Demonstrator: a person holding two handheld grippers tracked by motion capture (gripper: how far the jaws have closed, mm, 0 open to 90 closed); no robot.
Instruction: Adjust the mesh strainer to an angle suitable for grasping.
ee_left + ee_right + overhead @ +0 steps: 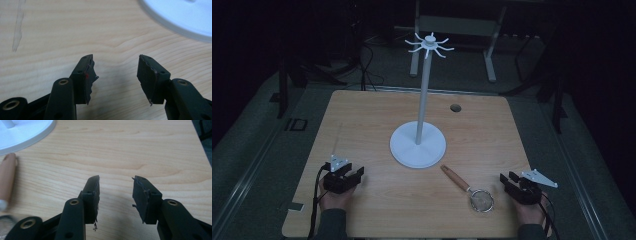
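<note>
Both tools gape wide: left tool (116, 75), right tool (116, 195) beside strainer handle (7, 177).

Stand (418, 145) upright at table (362, 115) centre, hook crown (429, 45) at pole top; hole (455, 107) in tabletop to far right of stand. Strainer (469, 189) lies near-right of stand base, handle end just beside the base, bowl toward near edge. Left gripper (354, 174) on table at near left, right gripper (508, 179) at near right, just right of strainer bowl.
</note>
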